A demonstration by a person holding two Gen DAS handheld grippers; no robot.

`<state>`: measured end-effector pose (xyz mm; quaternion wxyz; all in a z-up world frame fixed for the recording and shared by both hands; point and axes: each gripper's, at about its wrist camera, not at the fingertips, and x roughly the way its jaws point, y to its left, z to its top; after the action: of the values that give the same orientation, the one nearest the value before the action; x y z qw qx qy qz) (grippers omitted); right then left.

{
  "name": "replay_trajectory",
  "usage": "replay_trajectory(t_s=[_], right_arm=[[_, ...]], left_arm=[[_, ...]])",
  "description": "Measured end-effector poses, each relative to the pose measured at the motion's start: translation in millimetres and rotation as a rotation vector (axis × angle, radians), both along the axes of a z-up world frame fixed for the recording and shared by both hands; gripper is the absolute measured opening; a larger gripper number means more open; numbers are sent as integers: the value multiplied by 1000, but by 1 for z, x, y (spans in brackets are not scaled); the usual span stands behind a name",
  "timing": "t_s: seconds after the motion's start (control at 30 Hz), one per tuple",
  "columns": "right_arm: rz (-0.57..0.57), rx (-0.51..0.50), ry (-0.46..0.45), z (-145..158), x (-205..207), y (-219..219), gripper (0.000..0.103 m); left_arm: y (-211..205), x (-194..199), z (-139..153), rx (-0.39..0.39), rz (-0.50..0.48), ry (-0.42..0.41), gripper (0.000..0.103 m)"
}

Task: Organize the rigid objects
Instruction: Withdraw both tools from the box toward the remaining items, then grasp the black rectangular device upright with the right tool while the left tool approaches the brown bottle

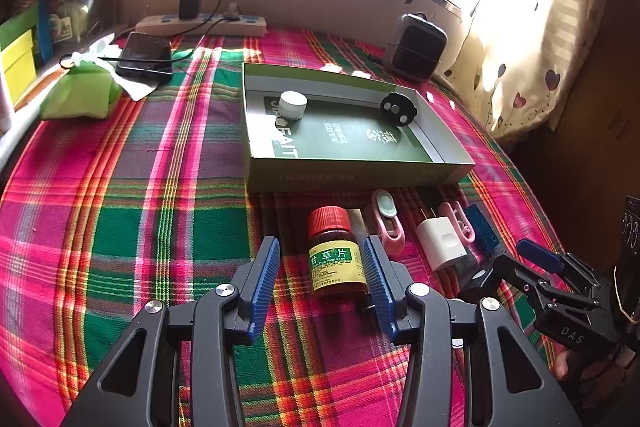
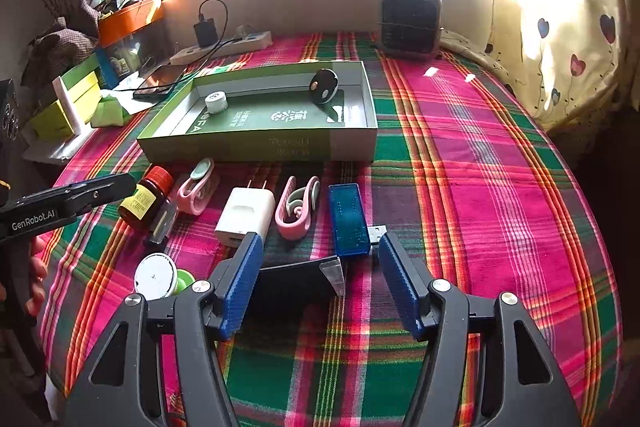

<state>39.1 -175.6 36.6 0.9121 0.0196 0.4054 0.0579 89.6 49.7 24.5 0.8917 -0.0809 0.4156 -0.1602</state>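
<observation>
A brown medicine bottle (image 1: 336,255) with a red cap and yellow label lies on the plaid cloth between the fingers of my left gripper (image 1: 322,283). The jaws are open, with a gap on the bottle's left side. My right gripper (image 2: 322,279) is open over a flat black object (image 2: 292,283), just short of a blue USB device (image 2: 348,215). A white charger (image 2: 246,215) and two pink clips (image 2: 298,211) lie in the same row. Behind them, the green box tray (image 2: 256,147) holds a white-capped jar (image 2: 216,102) and a black disc (image 2: 323,85).
A white round lid (image 2: 156,277) lies near the left of my right gripper. At the back are a power strip (image 1: 200,25), a phone (image 1: 146,55), a green pouch (image 1: 78,95) and a small heater (image 2: 410,23). Boxes line the left edge and a curtain hangs on the right.
</observation>
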Motion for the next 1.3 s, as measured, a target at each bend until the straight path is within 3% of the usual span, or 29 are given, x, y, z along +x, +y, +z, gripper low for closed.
replay_trajectory(t_s=[0.17,0.37,0.63,1.3], right_arm=[[-70,36,33,-5,-3,-3,63],[-62,94,49,-7,0,5,64],[-79,97,102,-17,5,12,64],[-134,-90,90,-23,-12,-20,64]], left_arm=[[1,-4,-1,-11,-9,1,43],[2,-7,-2,-19,-15,3,43],[-1,-8,-4,-22,-31,14,43],[-14,-4,-11,30,-45,36,43]])
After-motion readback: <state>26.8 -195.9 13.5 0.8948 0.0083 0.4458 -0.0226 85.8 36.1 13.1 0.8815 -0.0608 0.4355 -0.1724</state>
